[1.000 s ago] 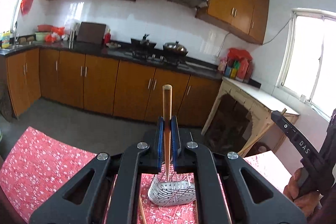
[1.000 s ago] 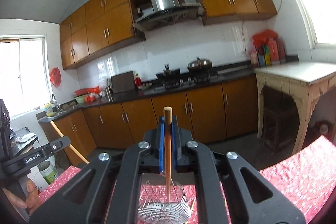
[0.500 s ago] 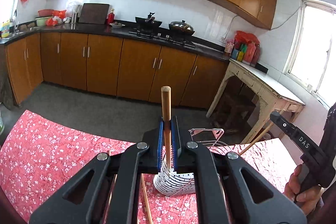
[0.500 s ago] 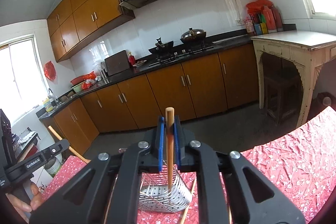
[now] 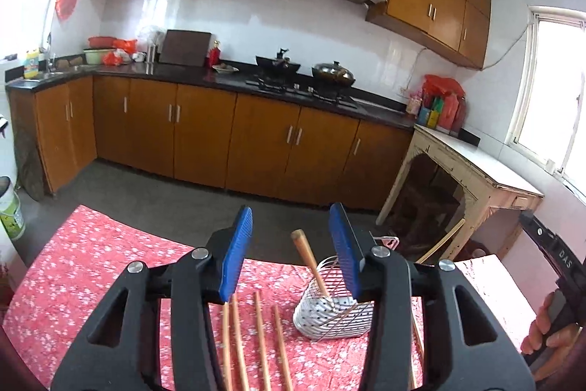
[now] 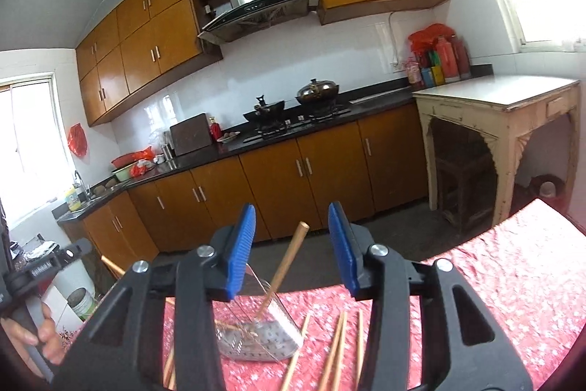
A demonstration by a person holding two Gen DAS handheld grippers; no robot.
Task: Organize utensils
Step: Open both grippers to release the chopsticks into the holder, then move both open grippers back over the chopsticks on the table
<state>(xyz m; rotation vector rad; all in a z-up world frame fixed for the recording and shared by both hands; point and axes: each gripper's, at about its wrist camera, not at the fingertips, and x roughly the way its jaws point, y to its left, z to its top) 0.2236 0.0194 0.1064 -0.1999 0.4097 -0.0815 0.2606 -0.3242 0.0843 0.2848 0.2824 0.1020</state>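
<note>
- Wooden chopstick [image 5: 310, 261] leans loose in the perforated steel wire holder [image 5: 331, 308] on our red floral tablecloth [image 5: 91, 266]; it could tip out.
- Left gripper [image 5: 289, 253] and right gripper [image 6: 291, 244] jaws are opening, pads clear of both sticks; pulling back carelessly could snag one.
- Loose brown chopsticks [image 5: 256, 343] beside the holder may roll if nudged.
</note>
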